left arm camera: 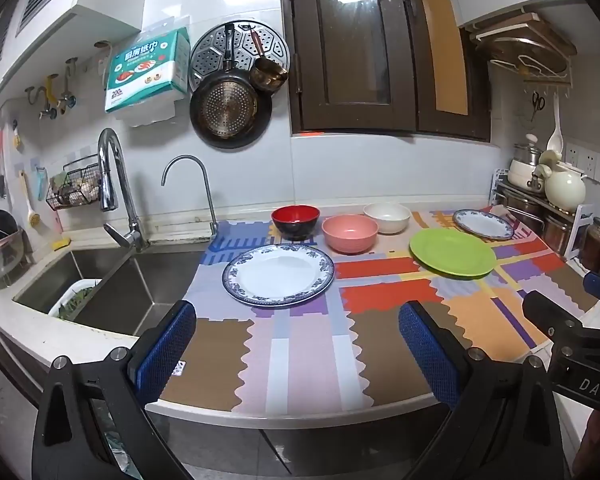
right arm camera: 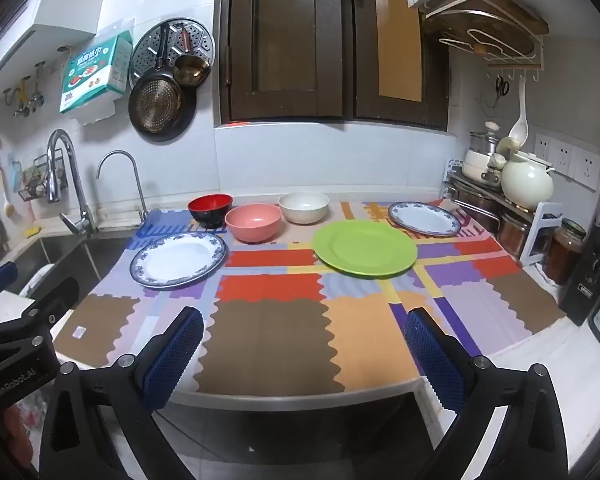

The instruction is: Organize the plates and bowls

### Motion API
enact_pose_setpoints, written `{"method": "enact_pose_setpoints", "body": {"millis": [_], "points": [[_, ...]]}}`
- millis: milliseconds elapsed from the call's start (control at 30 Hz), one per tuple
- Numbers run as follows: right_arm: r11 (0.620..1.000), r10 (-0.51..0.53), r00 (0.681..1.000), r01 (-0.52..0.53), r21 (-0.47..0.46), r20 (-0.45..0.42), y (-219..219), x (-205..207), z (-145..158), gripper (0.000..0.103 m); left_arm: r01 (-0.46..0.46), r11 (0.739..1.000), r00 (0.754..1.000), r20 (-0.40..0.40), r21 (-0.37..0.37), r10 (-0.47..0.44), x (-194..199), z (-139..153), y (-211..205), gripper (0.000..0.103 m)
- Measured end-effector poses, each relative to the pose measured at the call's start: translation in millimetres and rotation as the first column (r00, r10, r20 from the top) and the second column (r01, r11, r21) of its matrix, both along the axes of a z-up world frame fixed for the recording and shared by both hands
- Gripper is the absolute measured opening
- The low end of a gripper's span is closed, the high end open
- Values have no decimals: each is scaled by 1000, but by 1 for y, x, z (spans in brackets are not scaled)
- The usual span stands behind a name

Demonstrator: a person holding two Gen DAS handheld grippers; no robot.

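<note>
Over the counter's front edge, the left gripper (left arm camera: 296, 344) and right gripper (right arm camera: 304, 344) hang wide open, empty. Beyond, the near blue-rimmed plate (left arm camera: 278, 274) lies by the sink-side edge; bowls line the back. A glancing grip could likely skate it into the sink (left arm camera: 112, 280).

Both wrist cams sit at near counter edge, facing far wall; both share the patchwork-patterned mat (left arm camera: 300, 332) (right arm camera: 268, 320) w/ dishes.
</note>
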State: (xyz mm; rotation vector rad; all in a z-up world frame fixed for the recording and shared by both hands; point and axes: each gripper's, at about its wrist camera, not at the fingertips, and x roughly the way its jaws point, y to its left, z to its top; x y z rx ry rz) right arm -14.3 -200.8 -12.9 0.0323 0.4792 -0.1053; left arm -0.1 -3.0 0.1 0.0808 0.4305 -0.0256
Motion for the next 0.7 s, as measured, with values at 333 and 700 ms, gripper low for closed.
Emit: {"method": "enact_pose_setpoints", "body": {"millis": [333,700], "points": [[1000,7,1000,-7,-6,10,3,3,2,102,-24,1000,1000,12,-10,24,6,6,-1,103],[1000,11,1000,-11,-5,21,-2,4,6,102,-21,1000,1000,19,-10,21,4,5,0,103]]}}
